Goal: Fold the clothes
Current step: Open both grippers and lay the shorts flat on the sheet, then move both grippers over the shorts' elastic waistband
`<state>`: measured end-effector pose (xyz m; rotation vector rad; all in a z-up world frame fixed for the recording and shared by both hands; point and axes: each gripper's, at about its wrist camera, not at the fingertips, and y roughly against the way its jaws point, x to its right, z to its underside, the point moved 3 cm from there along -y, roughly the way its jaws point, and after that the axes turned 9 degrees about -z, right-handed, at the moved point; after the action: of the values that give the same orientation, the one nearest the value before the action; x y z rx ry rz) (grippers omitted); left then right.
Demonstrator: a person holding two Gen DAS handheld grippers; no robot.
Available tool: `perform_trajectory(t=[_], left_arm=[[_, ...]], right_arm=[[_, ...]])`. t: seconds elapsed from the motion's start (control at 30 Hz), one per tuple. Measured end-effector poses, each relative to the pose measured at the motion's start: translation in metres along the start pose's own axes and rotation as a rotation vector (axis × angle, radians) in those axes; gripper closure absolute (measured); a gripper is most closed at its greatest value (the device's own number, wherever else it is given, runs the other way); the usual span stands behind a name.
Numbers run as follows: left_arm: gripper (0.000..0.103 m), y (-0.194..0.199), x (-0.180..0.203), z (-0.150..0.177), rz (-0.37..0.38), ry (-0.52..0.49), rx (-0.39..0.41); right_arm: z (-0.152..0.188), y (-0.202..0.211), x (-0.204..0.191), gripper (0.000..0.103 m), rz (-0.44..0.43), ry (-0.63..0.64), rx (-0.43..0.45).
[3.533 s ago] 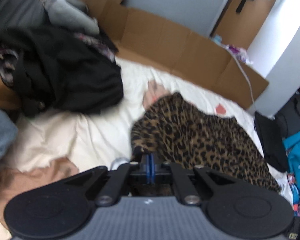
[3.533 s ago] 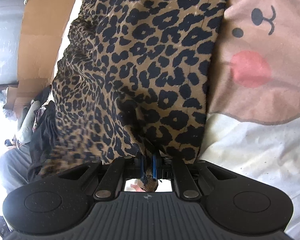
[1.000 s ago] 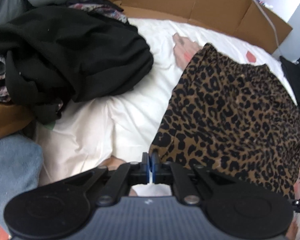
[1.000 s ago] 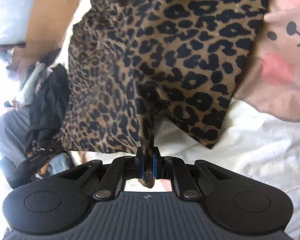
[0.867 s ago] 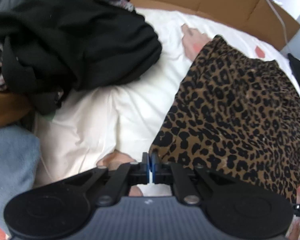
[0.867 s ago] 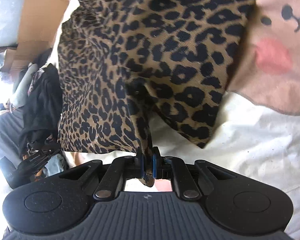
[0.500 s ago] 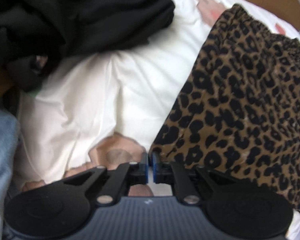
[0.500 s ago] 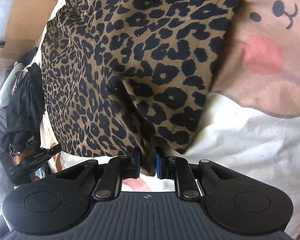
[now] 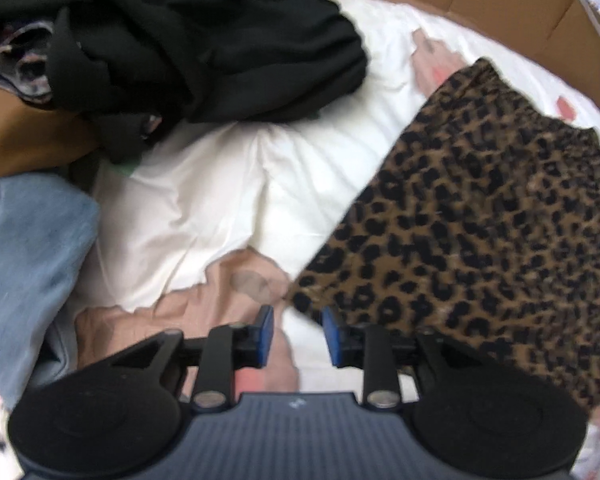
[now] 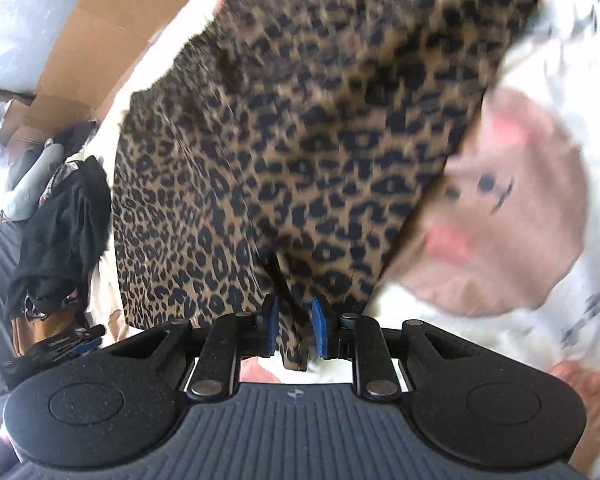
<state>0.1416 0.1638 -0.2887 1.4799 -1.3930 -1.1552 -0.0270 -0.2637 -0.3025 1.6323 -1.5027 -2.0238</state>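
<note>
Left gripper (image 9: 296, 334) jaws are opening, nothing between them, the leopard skirt's (image 9: 480, 232) corner just off the right pad, lying on the white sheet (image 9: 204, 184) at the frame's right. Right gripper (image 10: 294, 330) jaws part-open, a skirt fold between the pads (whether they press it, I cannot tell). Black clothes (image 9: 188, 40) sit upper left.

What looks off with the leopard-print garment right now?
The leopard-print garment lies mostly flat on the white bedsheet, but one corner is bunched into a ridge between the right tongs. The opening left tongs hold nothing.
</note>
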Motion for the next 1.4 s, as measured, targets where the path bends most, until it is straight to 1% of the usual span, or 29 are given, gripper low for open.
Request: perform_trajectory(t=[0.1, 0.23, 0.3, 0.37, 0.5, 0.57, 0.7, 0.77, 0.8, 0.83, 0.93, 0.97, 1.03, 1.1, 1.17, 1.3, 1.4], left_arm=[[0.062, 0.03, 0.005, -0.003, 0.021, -0.006, 0.043], [0.062, 0.066, 0.012, -0.009, 0.04, -0.023, 0.087], [0.058, 0.08, 0.015, -0.014, 0.039, -0.023, 0.105], [0.053, 0.095, 0.015, -0.017, 0.036, -0.022, 0.114], [0.051, 0.125, 0.016, -0.022, 0.033, -0.027, 0.133], [0.049, 0.142, 0.018, -0.025, 0.036, -0.028, 0.152], [0.043, 0.173, 0.023, -0.034, 0.054, -0.025, 0.191], [0.039, 0.185, 0.029, -0.038, 0.032, -0.053, 0.206], [0.038, 0.191, 0.032, -0.041, 0.022, -0.068, 0.213], [0.038, 0.197, 0.035, -0.042, 0.013, -0.081, 0.22], [0.038, 0.209, 0.04, -0.046, 0.043, -0.078, 0.207], [0.037, 0.212, 0.041, -0.047, 0.043, -0.081, 0.207], [0.034, 0.218, 0.042, -0.049, 0.031, -0.093, 0.209], [0.029, 0.224, 0.043, -0.05, -0.003, -0.114, 0.227], [0.025, 0.232, 0.042, -0.051, -0.025, -0.12, 0.252], [0.024, 0.241, 0.037, -0.055, -0.021, -0.102, 0.254], [0.022, 0.243, 0.034, -0.058, -0.036, -0.094, 0.254]], right_arm=[[-0.012, 0.023, -0.009, 0.078, 0.012, 0.021, 0.039], [-0.026, 0.054, -0.024, 0.078, 0.011, 0.046, 0.087], [-0.032, 0.071, -0.034, 0.077, 0.011, 0.071, 0.111], [-0.038, 0.09, -0.047, 0.074, 0.015, 0.107, 0.129], [-0.054, 0.126, -0.072, 0.059, 0.026, 0.193, 0.174], [-0.063, 0.143, -0.082, 0.059, 0.021, 0.224, 0.191], [-0.075, 0.167, -0.101, 0.059, 0.011, 0.284, 0.192], [-0.077, 0.177, -0.111, 0.058, 0.027, 0.314, 0.191], [-0.078, 0.181, -0.116, 0.056, 0.032, 0.325, 0.191], [-0.079, 0.184, -0.12, 0.051, 0.033, 0.338, 0.19], [-0.081, 0.195, -0.134, 0.045, 0.025, 0.377, 0.183], [-0.082, 0.199, -0.138, 0.044, 0.022, 0.389, 0.182], [-0.083, 0.206, -0.147, 0.037, 0.022, 0.406, 0.187], [-0.085, 0.212, -0.154, 0.034, 0.026, 0.425, 0.197], [-0.088, 0.216, -0.161, 0.033, 0.037, 0.441, 0.193], [-0.101, 0.22, -0.179, 0.031, 0.085, 0.481, 0.154], [-0.115, 0.219, -0.186, 0.031, 0.079, 0.473, 0.142]])
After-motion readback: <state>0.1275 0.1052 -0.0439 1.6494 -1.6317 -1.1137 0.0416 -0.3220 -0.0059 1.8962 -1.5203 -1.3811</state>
